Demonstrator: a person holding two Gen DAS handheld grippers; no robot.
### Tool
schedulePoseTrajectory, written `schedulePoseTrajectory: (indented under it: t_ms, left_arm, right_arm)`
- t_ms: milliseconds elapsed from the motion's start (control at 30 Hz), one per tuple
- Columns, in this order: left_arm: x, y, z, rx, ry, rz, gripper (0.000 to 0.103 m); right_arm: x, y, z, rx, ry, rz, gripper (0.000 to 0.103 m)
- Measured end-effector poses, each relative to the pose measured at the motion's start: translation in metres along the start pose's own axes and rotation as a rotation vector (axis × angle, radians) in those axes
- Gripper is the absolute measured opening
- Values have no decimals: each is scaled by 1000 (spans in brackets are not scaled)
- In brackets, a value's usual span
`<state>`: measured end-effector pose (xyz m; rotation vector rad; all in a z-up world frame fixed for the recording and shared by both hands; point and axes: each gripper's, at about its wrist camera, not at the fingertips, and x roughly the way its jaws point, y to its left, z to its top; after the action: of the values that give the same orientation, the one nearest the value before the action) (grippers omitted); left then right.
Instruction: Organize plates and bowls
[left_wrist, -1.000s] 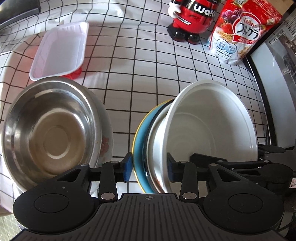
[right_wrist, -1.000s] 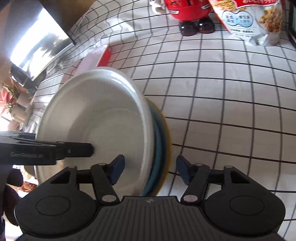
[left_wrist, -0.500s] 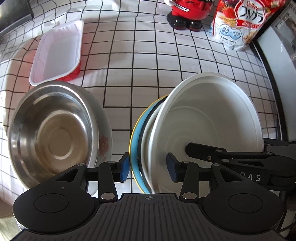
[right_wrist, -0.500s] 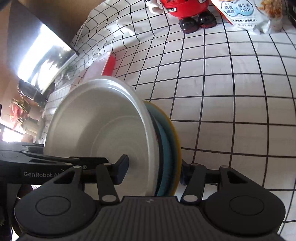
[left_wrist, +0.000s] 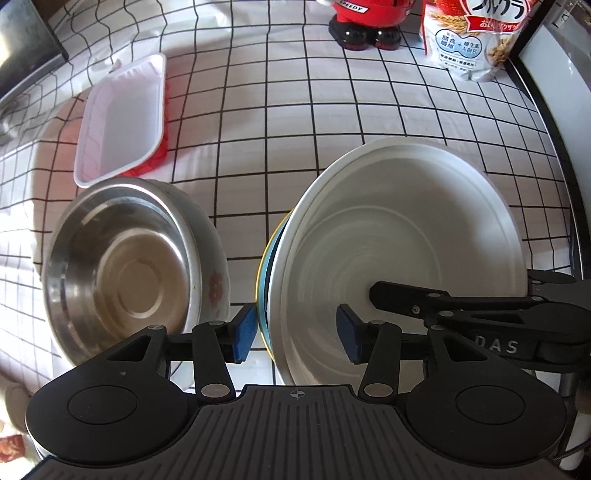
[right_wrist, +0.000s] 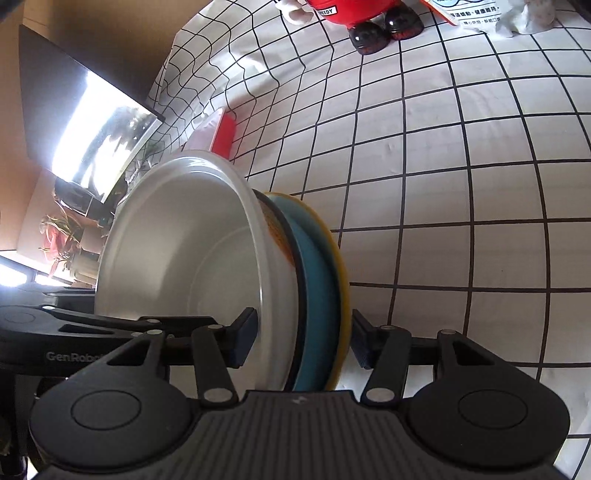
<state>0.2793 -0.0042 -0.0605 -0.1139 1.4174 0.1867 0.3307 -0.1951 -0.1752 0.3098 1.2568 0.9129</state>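
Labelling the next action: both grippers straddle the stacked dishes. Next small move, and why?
Probably close the right gripper on the stack: its pads flank the white bowl and blue plate with gaps showing. The left gripper looks just as open, so the stack seems unclamped.

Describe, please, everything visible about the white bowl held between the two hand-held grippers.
The white bowl is round, smooth and glossy, looks empty, and stands tipped on edge. Behind it nest a blue plate and a yellow-rimmed plate. The left hand-held gripper and the right hand-held gripper each straddle the stack's rim; whether the pads touch is unclear.
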Motion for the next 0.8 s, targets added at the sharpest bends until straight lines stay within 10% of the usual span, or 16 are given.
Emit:
schedulePoseTrajectory:
  t_ms: [800]
  left_arm:
    - [-8, -12, 1, 51, -58, -34, 56]
  right_arm:
    - [1, 0, 0, -31, -6, -4, 53]
